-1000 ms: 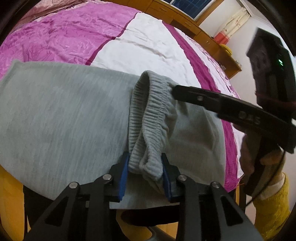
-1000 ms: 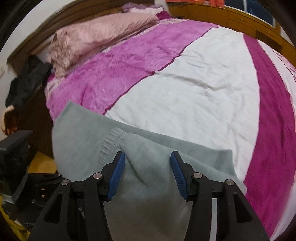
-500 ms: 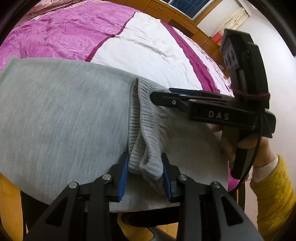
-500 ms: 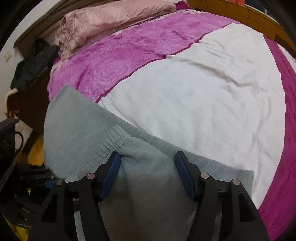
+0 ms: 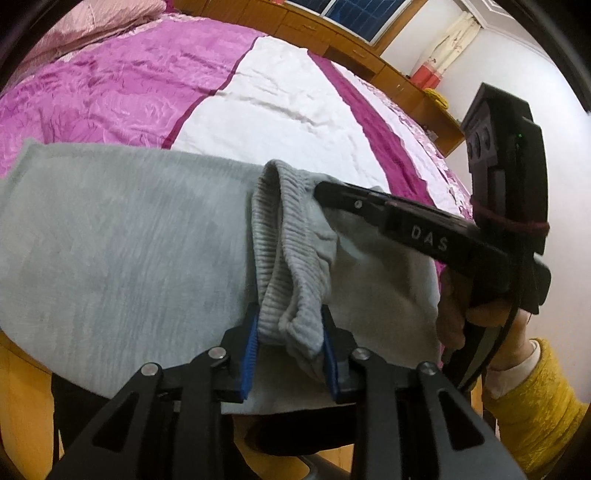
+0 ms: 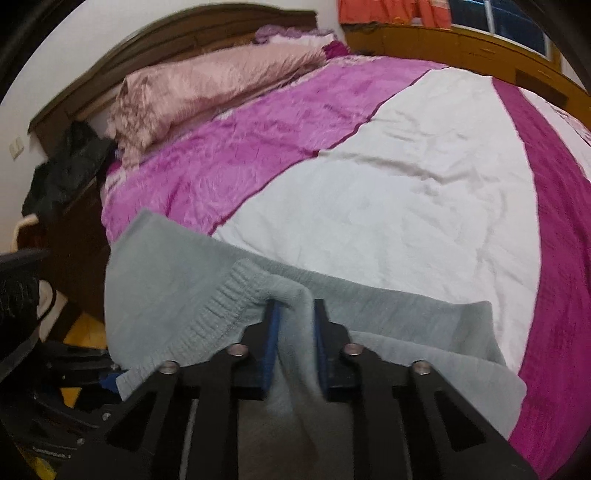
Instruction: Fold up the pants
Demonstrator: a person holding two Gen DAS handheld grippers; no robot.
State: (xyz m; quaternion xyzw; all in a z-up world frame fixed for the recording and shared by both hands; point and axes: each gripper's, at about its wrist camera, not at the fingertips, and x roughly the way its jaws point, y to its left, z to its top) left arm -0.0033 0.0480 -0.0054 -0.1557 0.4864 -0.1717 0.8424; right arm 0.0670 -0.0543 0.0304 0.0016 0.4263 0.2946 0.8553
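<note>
Grey sweatpants point(image 5: 129, 240) lie across the near edge of a bed with a pink, white and magenta cover point(image 5: 295, 103). My left gripper point(image 5: 290, 314) holds the bunched ribbed waistband point(image 5: 291, 236), its jaws closing a little tighter with the blue pads pressing on it. In the right wrist view, my right gripper point(image 6: 295, 306) is shut on a raised fold of the pants point(image 6: 166, 280), just right of the ribbed band point(image 6: 229, 295). Seen in the left wrist view, the right gripper point(image 5: 321, 188) reaches in from the right, tip at the waistband's far end.
A hand in a yellow sleeve point(image 5: 535, 398) holds the right gripper at the bed's right corner. A folded pink quilt point(image 6: 207, 85) lies by the wooden headboard point(image 6: 166, 33). Dark clothes point(image 6: 66, 162) hang at the bed's left side. Wooden cabinets point(image 5: 369, 48) line the far wall.
The right gripper's jaws went from wide apart over the cloth to shut on a pinched fold of the pants. The left gripper kept its hold on the waistband.
</note>
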